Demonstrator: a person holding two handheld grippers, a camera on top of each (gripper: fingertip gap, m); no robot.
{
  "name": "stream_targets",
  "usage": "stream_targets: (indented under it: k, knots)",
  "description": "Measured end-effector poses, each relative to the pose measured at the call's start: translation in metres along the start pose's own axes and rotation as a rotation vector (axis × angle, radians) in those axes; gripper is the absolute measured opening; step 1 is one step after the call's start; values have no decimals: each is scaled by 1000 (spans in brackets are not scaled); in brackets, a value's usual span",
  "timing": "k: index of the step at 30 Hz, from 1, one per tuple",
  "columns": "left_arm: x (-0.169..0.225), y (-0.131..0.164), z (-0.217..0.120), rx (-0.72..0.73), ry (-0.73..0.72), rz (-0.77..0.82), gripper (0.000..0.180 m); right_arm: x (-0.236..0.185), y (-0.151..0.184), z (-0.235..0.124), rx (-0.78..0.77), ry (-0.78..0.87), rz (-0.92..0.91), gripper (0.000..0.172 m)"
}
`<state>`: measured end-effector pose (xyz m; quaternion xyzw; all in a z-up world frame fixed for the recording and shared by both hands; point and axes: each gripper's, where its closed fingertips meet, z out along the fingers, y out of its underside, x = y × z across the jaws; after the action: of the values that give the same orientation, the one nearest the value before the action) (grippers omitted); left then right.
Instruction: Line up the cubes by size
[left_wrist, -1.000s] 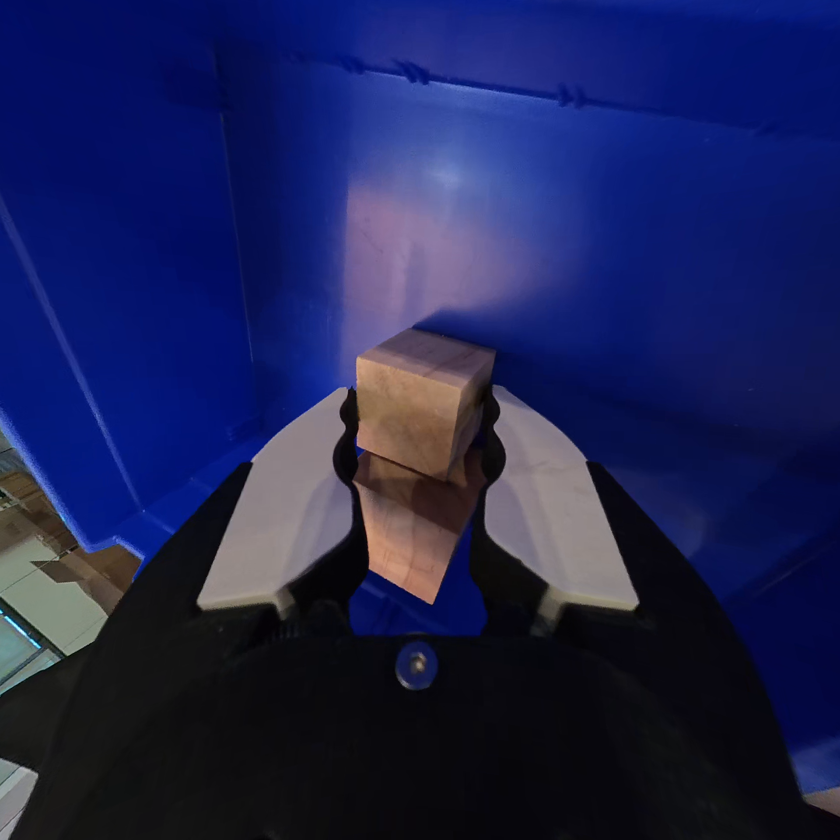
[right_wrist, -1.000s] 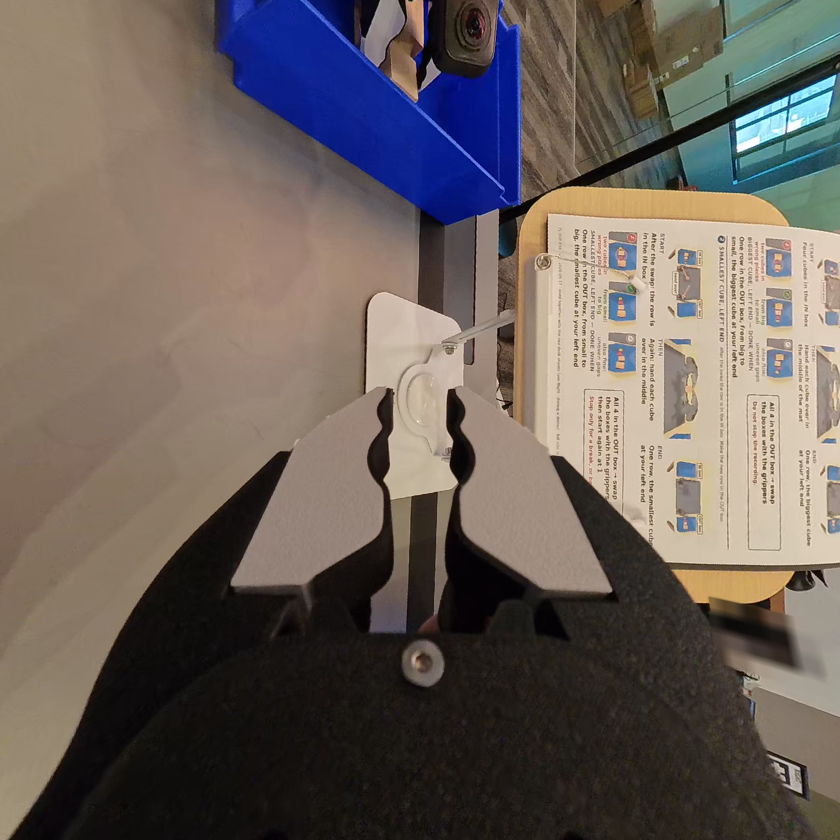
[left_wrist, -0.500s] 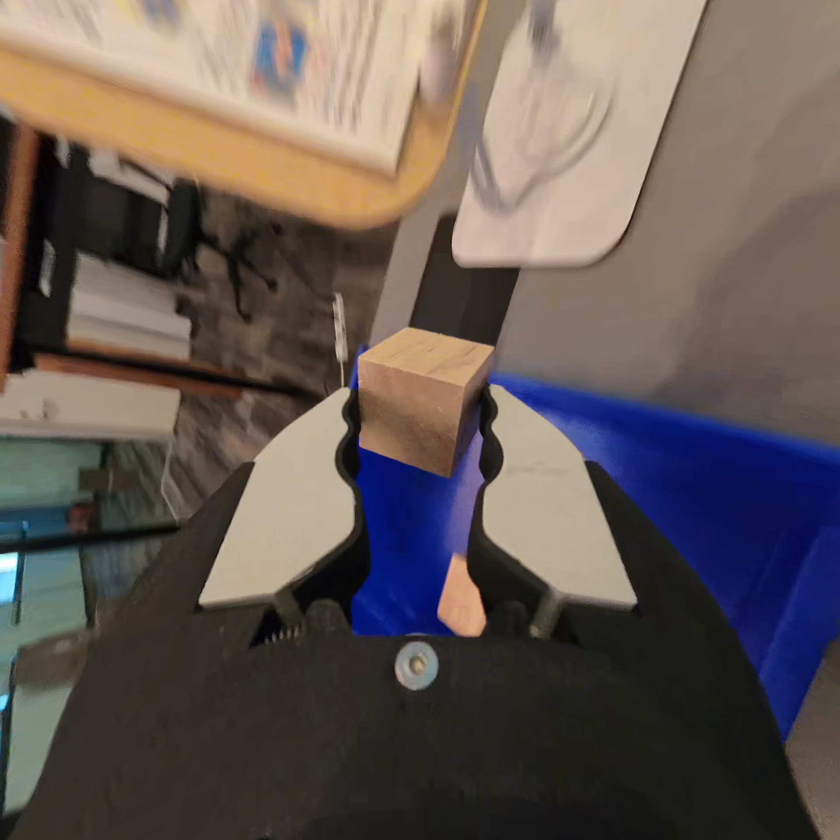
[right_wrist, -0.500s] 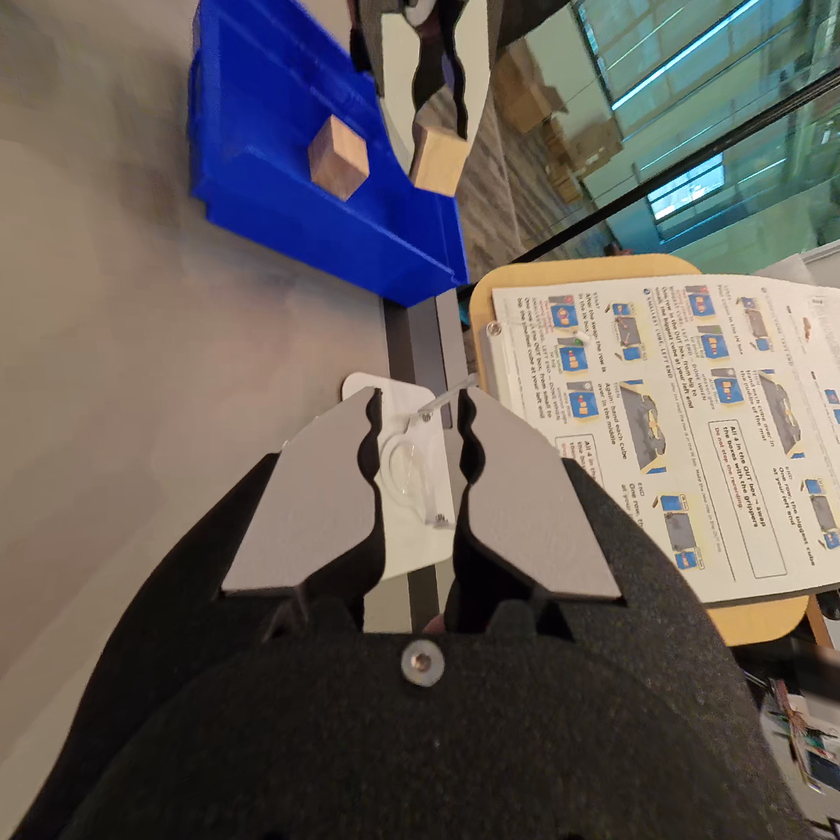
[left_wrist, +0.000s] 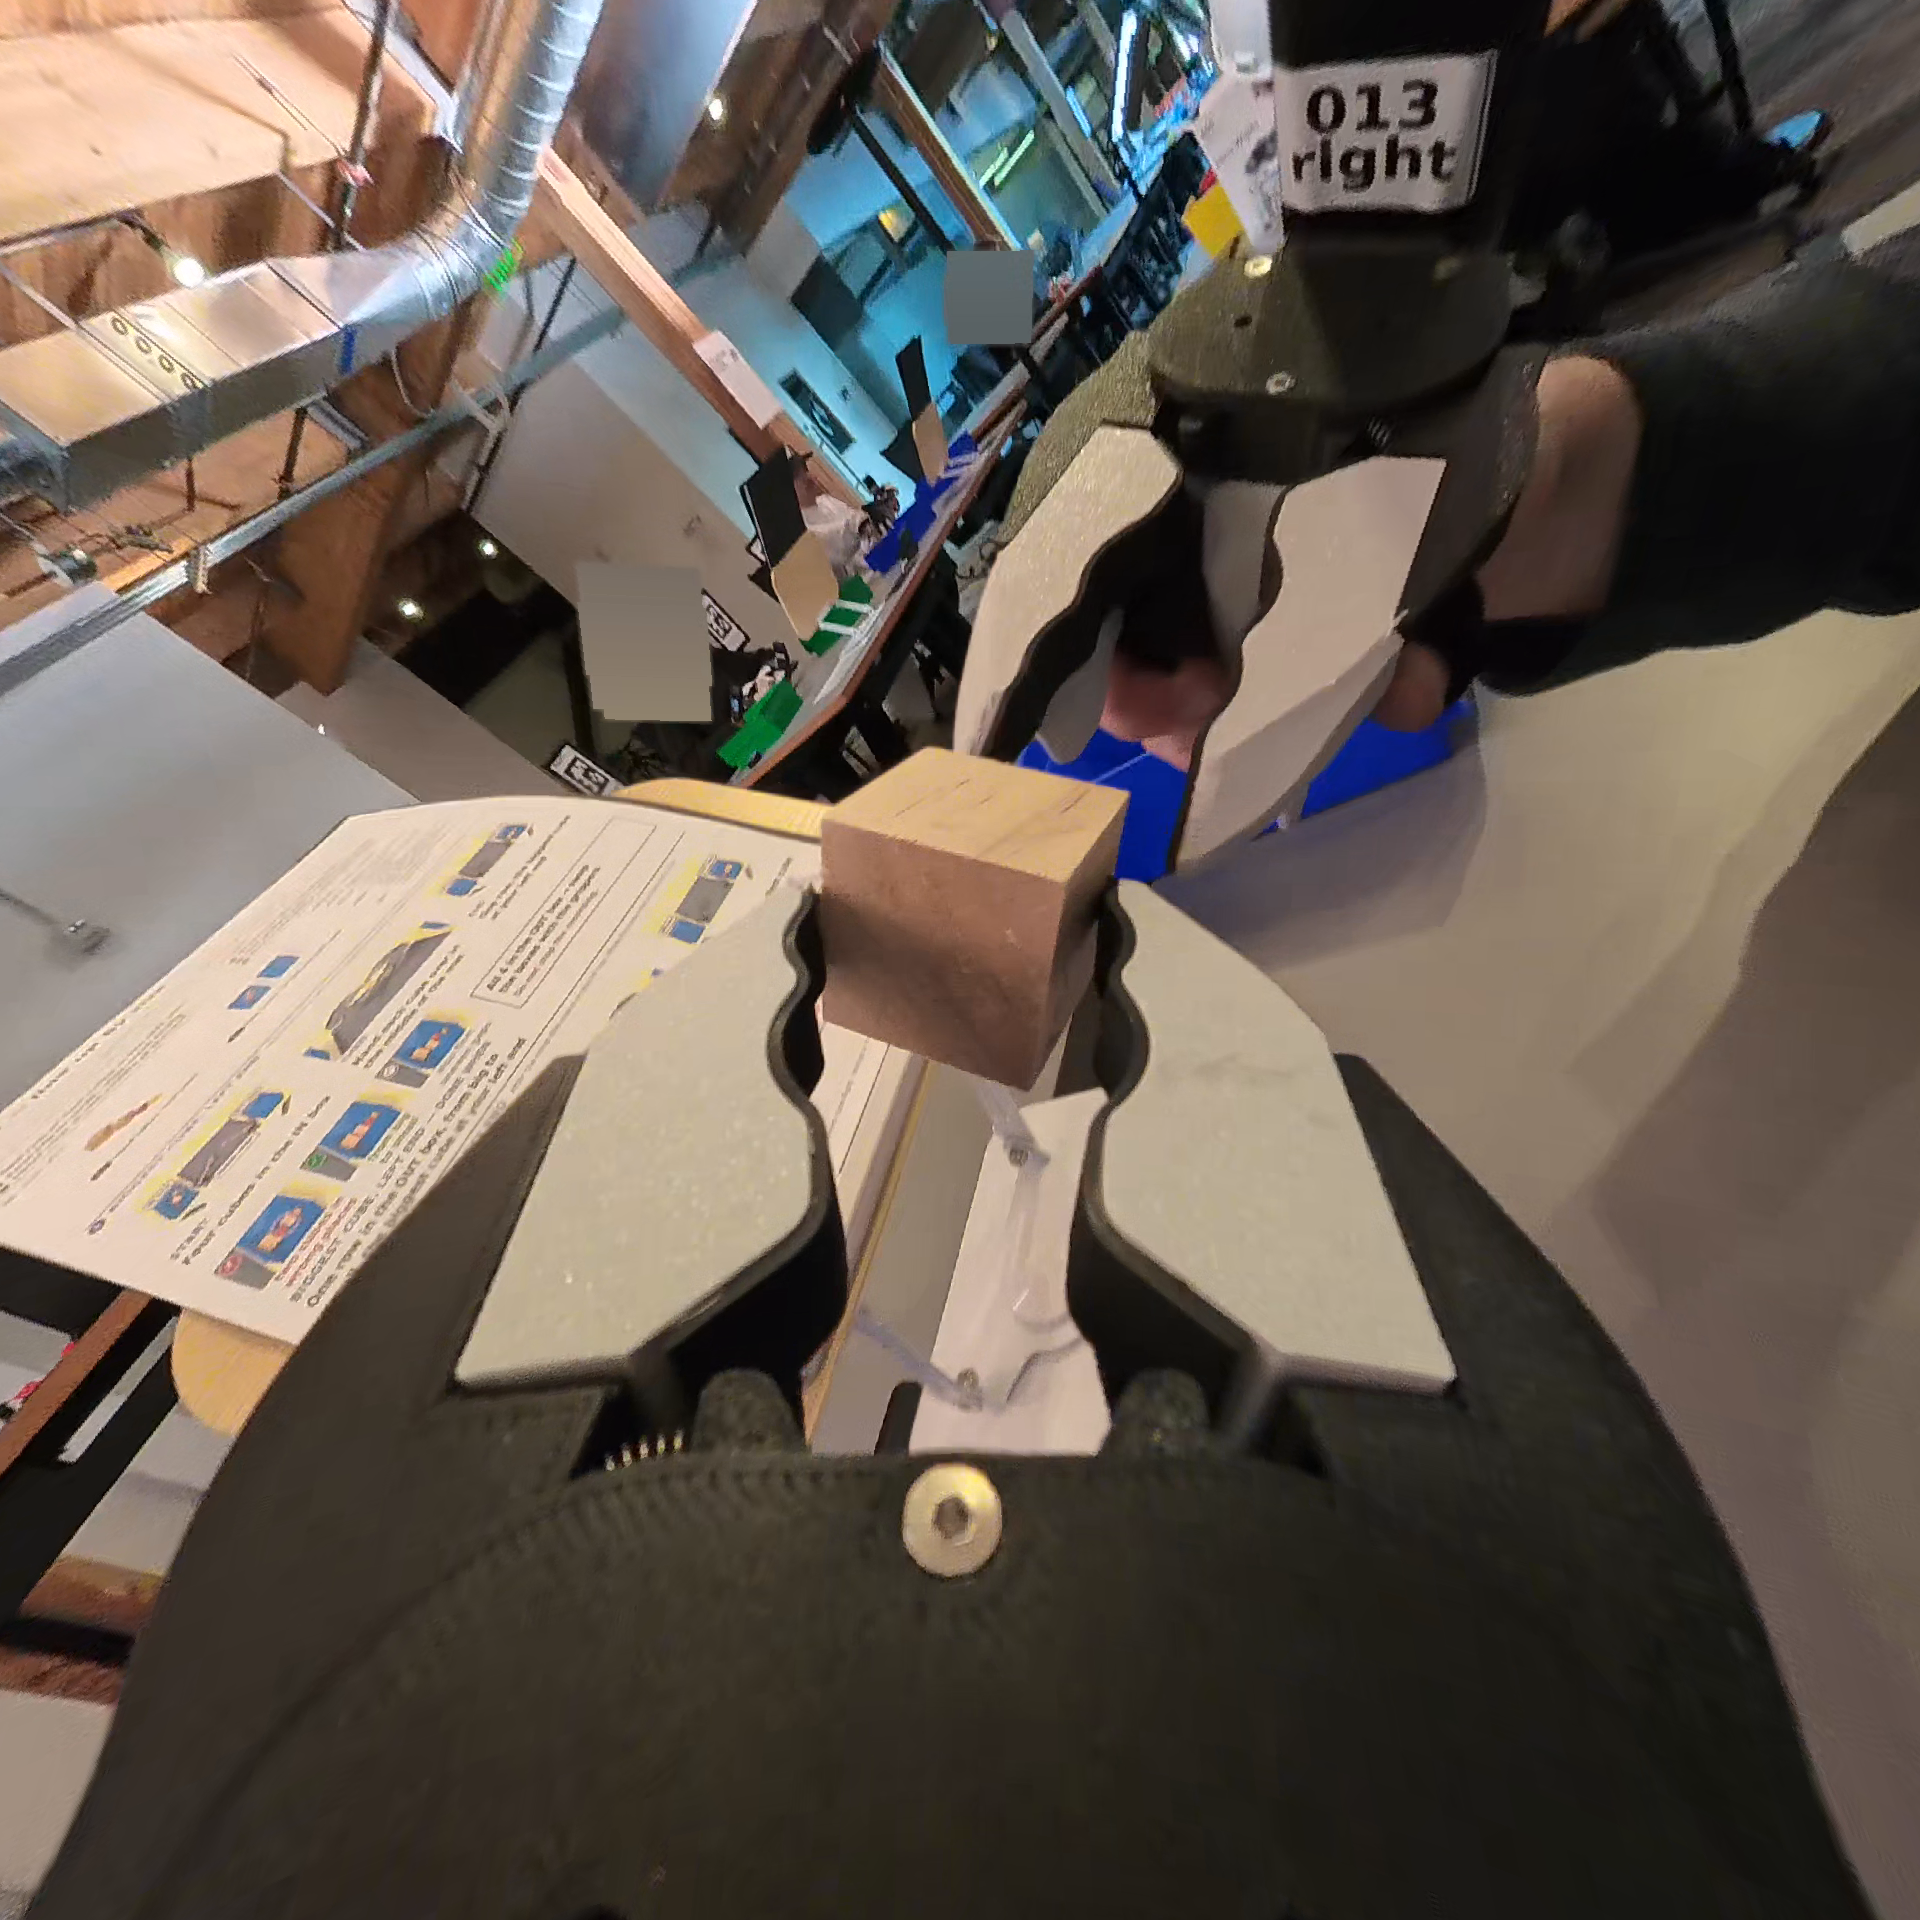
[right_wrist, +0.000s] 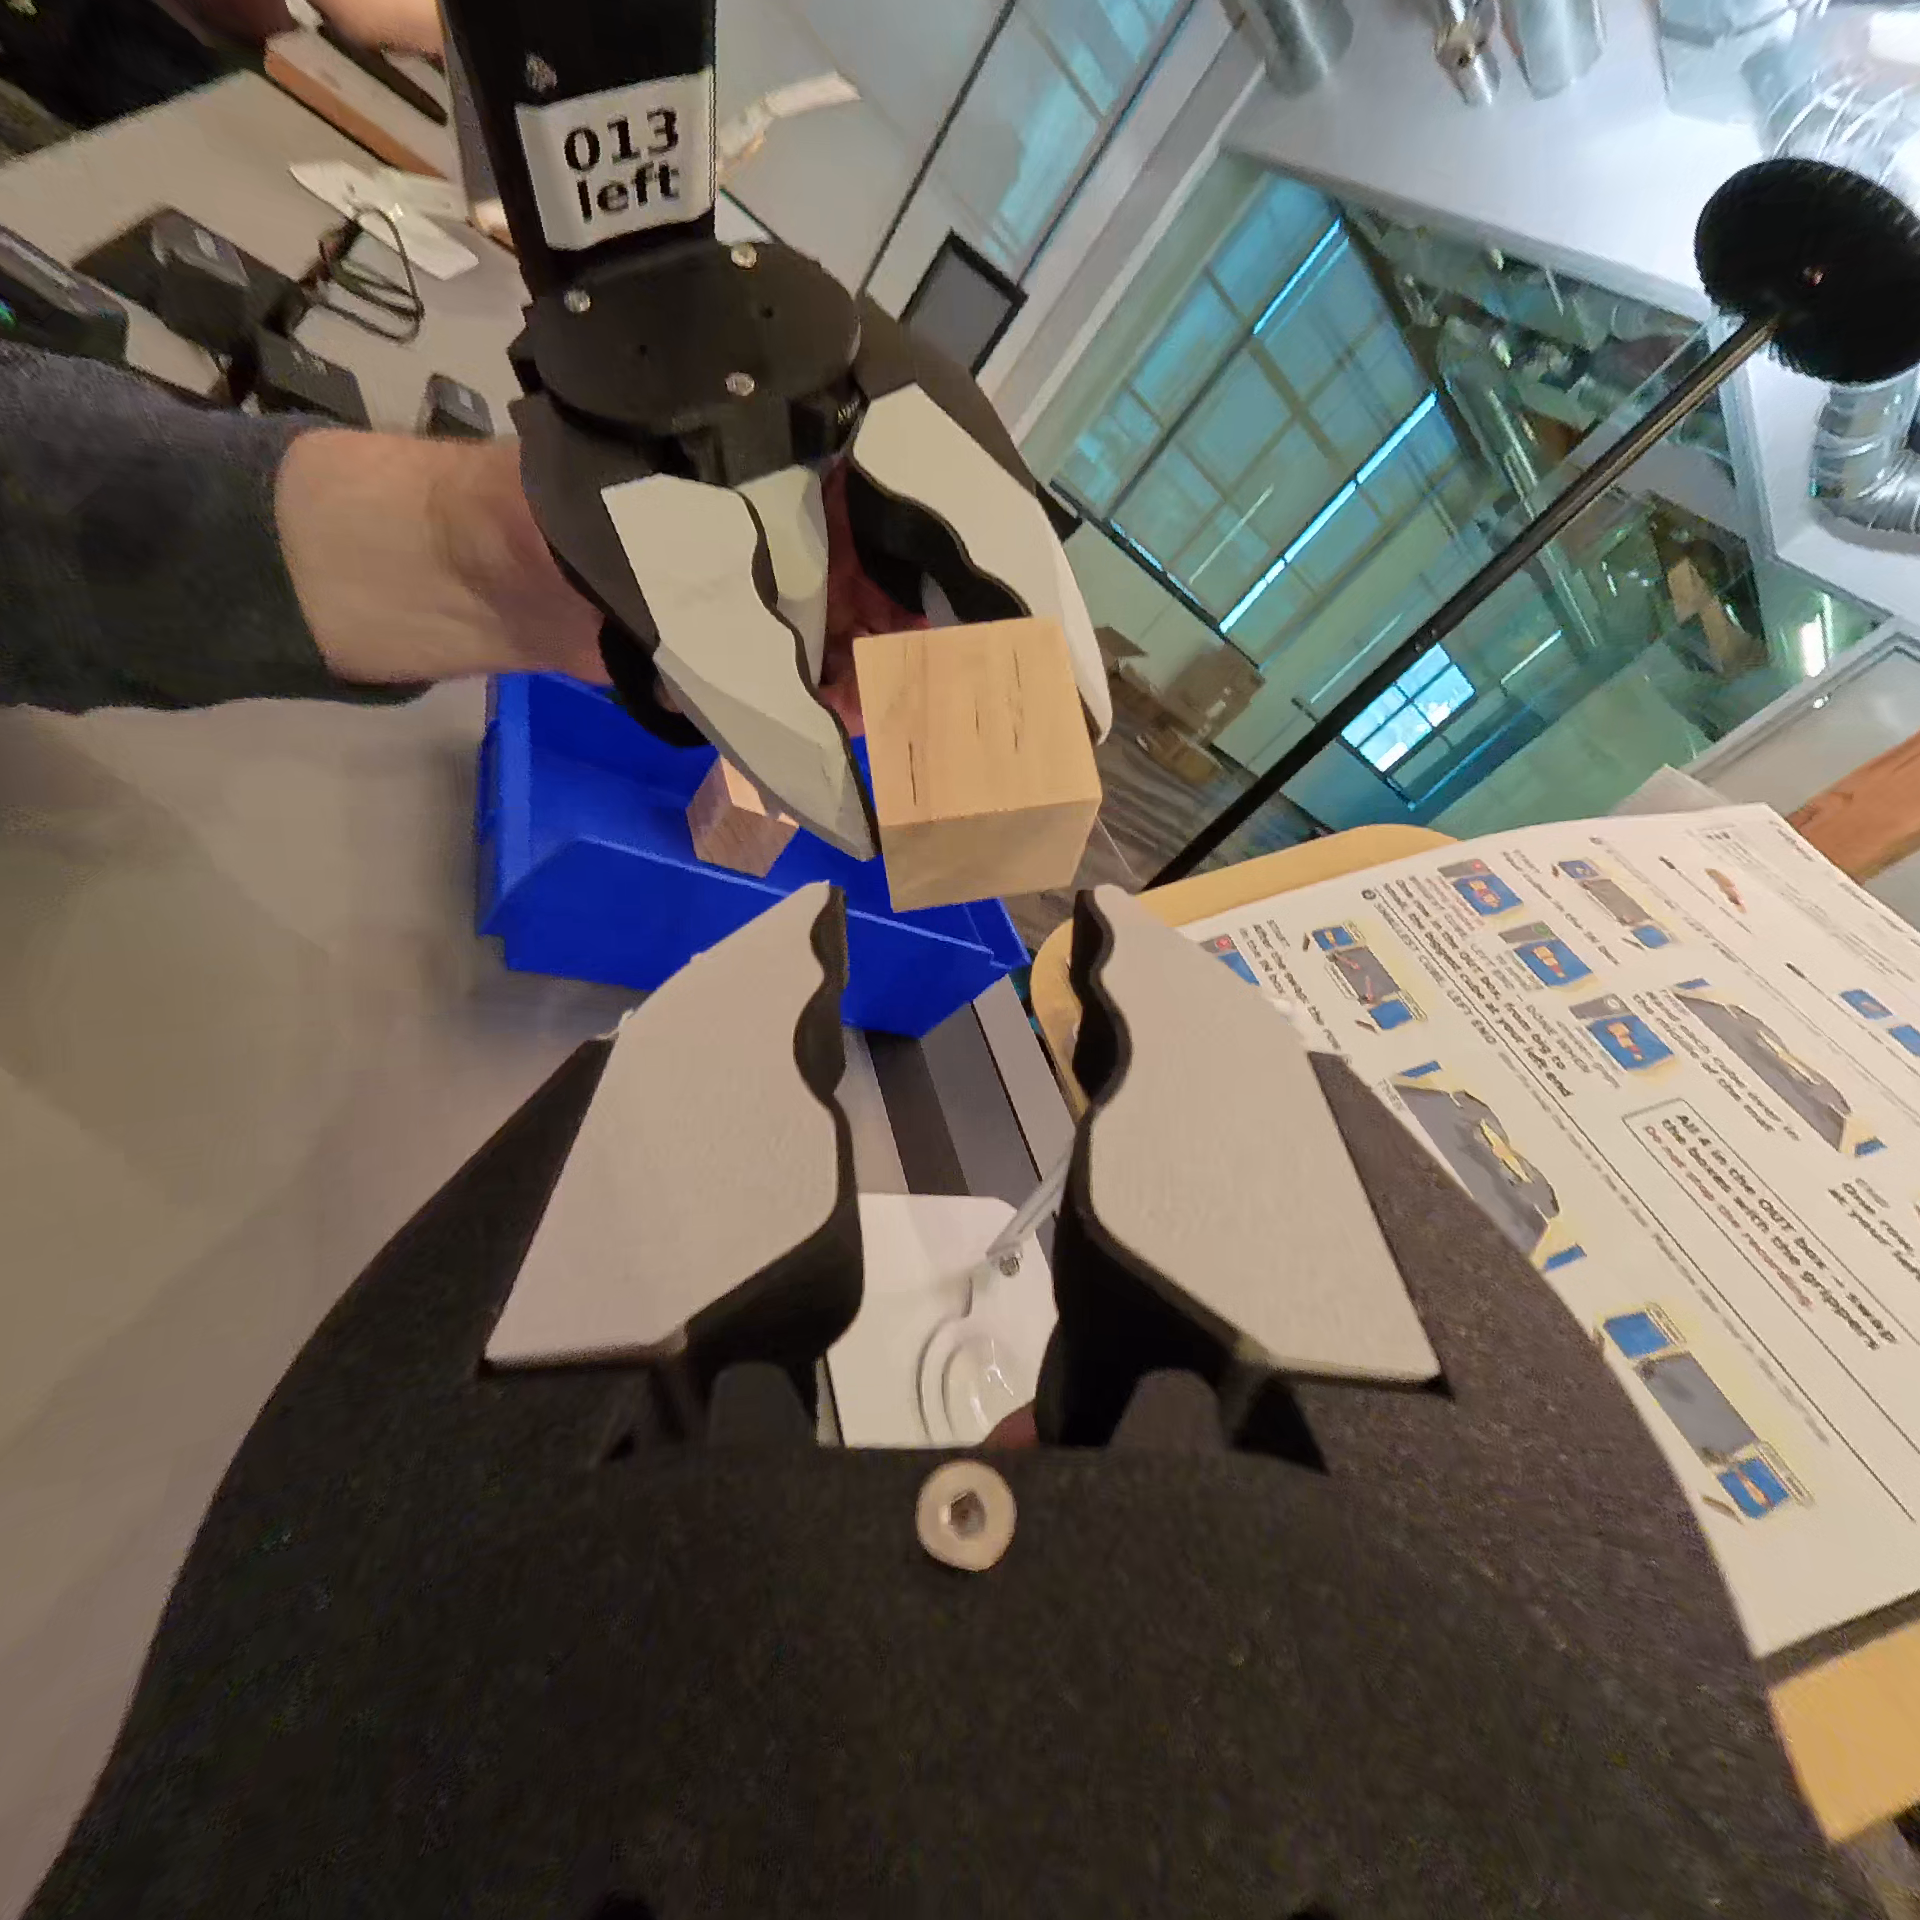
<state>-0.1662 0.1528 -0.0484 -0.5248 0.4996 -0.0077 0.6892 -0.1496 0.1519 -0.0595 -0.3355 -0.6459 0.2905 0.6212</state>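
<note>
Left wrist view: left gripper (left_wrist: 961, 940) clamps a wooden cube (left_wrist: 961, 914), both pads pressed on its sides, held in the air. Right gripper (left_wrist: 1101, 769) faces it just beyond, jaws apart with nothing between them, gloved hand (left_wrist: 1756, 468) behind. Instruction sheet (left_wrist: 343, 1039) on a wooden board at left, grey table (left_wrist: 1610, 1039) at right. Half a second ago the blue bin filled this view below the cube; now the cube is clear of it.

Right wrist view: right gripper (right_wrist: 956, 935) is open, wider than before, cube (right_wrist: 982, 764) just past its tips. Blue bin (right_wrist: 623, 883) far left holds a smaller cube (right_wrist: 732, 826).
</note>
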Motion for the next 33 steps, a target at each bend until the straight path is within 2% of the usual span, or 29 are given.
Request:
stream_targets:
  k: [10,33]
  knots:
    - [10,-17,1,94,35,-37,49,-3,-15,-2,99,2,-19,44]
    - [25,-19,2,105,118,-30,49,-15,-22,-11,161,-98,-25,40]
